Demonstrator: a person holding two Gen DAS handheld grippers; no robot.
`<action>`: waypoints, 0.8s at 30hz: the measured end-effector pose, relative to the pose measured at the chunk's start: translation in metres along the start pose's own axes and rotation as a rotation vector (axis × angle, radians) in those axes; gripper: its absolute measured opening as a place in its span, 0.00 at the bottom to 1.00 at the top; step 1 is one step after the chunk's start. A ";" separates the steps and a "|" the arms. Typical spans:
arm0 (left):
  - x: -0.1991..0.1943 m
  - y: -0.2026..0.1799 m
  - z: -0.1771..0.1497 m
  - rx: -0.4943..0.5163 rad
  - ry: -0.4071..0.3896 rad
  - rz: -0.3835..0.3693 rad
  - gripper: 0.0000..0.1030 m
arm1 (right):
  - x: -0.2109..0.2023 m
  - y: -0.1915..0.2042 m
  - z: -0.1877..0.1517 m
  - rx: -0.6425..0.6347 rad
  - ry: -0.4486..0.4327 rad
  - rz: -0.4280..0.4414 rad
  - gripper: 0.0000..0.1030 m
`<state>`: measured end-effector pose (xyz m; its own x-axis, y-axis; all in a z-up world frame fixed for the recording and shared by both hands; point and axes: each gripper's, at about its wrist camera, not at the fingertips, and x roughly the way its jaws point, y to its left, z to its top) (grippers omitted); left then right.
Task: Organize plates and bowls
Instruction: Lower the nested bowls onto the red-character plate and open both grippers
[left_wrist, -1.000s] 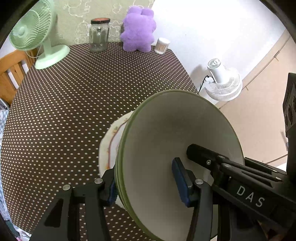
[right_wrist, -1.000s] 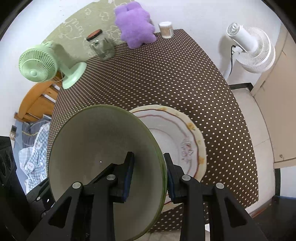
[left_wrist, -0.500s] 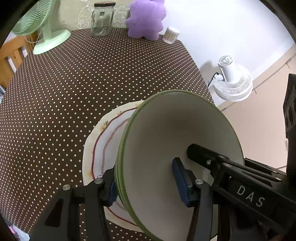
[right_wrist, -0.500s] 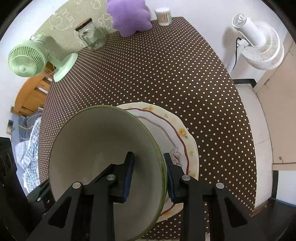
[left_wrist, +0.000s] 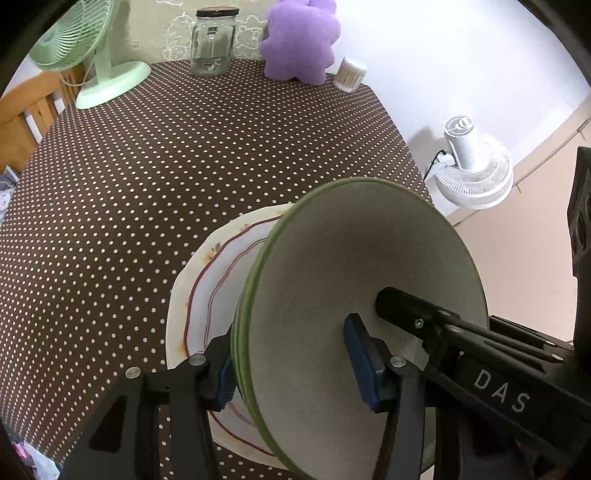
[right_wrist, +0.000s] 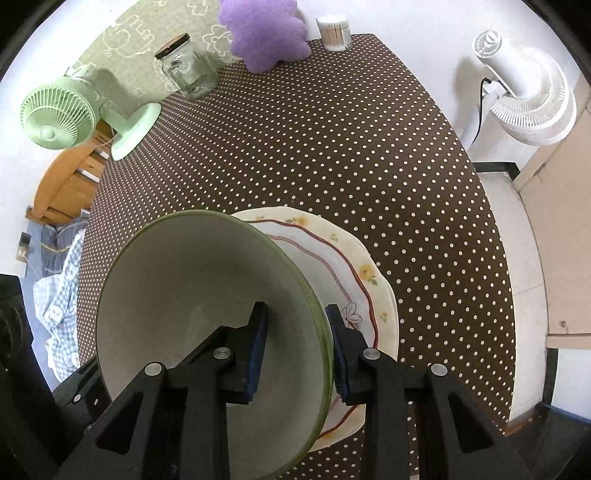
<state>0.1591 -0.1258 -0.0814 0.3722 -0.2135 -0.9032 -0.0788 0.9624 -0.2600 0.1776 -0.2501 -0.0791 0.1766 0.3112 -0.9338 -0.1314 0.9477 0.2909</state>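
Both tongs, left gripper (left_wrist: 293, 363) and right gripper (right_wrist: 297, 352), clamped on bowl (right_wrist: 207, 317) rim. Lower level, centred over plate (right_wrist: 364, 275). Release both together.

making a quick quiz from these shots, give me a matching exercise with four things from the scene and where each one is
Things:
1. green-rimmed bowl
2. floral plate
3. glass jar
4. white fan

Places:
A. off the table, on the floor by the wall
B. held at its rim by both tongs
C. far end of the table, beside the purple plush toy
D. flat on the dotted tablecloth, under the bowl

Pairs: 1-B, 2-D, 3-C, 4-A
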 end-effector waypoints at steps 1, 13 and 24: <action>-0.003 0.000 -0.001 0.013 -0.012 0.018 0.50 | 0.000 -0.001 -0.001 -0.002 0.000 0.006 0.35; -0.035 0.001 -0.011 0.001 -0.106 0.118 0.79 | -0.028 0.001 -0.014 -0.048 -0.107 -0.021 0.61; -0.102 0.016 -0.028 0.122 -0.319 0.167 0.85 | -0.084 0.037 -0.048 -0.043 -0.334 -0.103 0.70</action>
<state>0.0941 -0.0928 -0.0026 0.6341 -0.0076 -0.7732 -0.0590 0.9966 -0.0582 0.1105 -0.2444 0.0005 0.4995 0.2272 -0.8360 -0.1364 0.9736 0.1831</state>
